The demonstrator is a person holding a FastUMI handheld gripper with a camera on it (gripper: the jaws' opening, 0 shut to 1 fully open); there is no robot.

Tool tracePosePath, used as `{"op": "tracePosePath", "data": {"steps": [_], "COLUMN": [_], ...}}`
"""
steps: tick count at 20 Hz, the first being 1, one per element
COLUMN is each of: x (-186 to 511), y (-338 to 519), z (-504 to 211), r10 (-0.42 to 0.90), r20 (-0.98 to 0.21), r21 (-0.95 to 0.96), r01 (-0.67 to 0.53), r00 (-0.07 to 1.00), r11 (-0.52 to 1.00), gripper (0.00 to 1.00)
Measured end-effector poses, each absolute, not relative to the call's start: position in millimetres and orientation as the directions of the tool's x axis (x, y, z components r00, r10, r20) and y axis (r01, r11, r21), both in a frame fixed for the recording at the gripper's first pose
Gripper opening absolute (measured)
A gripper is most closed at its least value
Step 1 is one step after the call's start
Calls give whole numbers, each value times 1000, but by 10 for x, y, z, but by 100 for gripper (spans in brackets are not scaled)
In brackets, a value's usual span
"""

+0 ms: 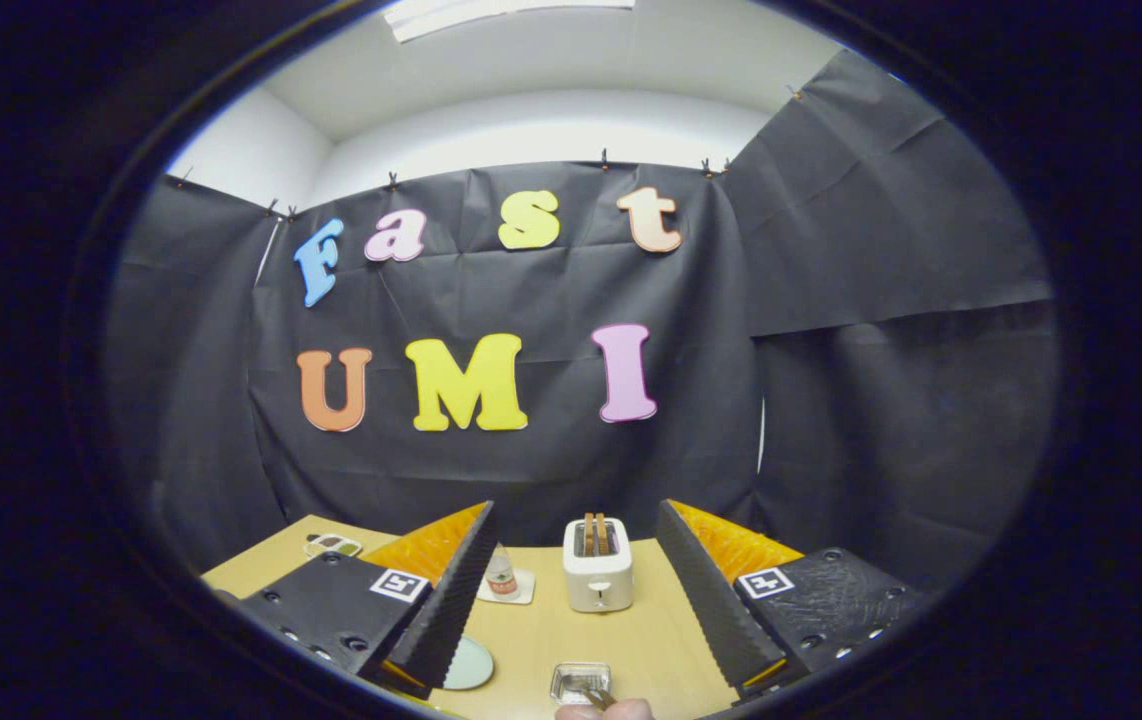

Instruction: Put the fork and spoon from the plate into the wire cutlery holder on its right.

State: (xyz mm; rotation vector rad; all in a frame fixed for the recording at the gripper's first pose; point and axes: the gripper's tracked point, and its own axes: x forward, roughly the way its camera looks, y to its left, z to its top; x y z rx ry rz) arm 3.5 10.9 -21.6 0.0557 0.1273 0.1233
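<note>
I see the table (651,640) spread out below me, a pale wood top running back to the black cloth wall (831,400). My gripper (576,575) hangs above it with its fingers spread wide apart and nothing between them; the table shows plainly through the gap.

Beyond the fingers, near the back of the table, stands a toaster (598,575), upright, with two slices of toast (595,533) poking from its slots. To its left, partly hidden behind my left finger, a small bottle (501,575) sits on a square coaster (521,592). Further left, at the table's far corner, lies a small flat thing (332,545) that I cannot make out.

Close in, just beside the left finger's tip, I see the edge of a round pale plate (471,665); most of it is hidden by the finger, so I cannot tell what lies on it. To its right, between the fingers and near me, sits a small holder (580,680), glinting, with something brownish at its near rim. A fingertip (603,710) of a person's hand shows just in front of it. I cannot pick out the fork or spoon.
</note>
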Motion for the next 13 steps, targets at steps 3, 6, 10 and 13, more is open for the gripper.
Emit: {"op": "tracePosePath", "data": {"steps": [3,6,10,13], "x": [-24,-54,-87,-93], "y": [68,86,127,135], "z": [-275,-276,-292,-321], "r10": [108,106,116,121], "r20": [-140,-139,-138,-147], "r21": [65,71,69,65], "r01": [-100,-97,-108,-112], "r00": [984,985,984,982], "r11": [993,993,992,992], "gripper": [96,96,96,96]}}
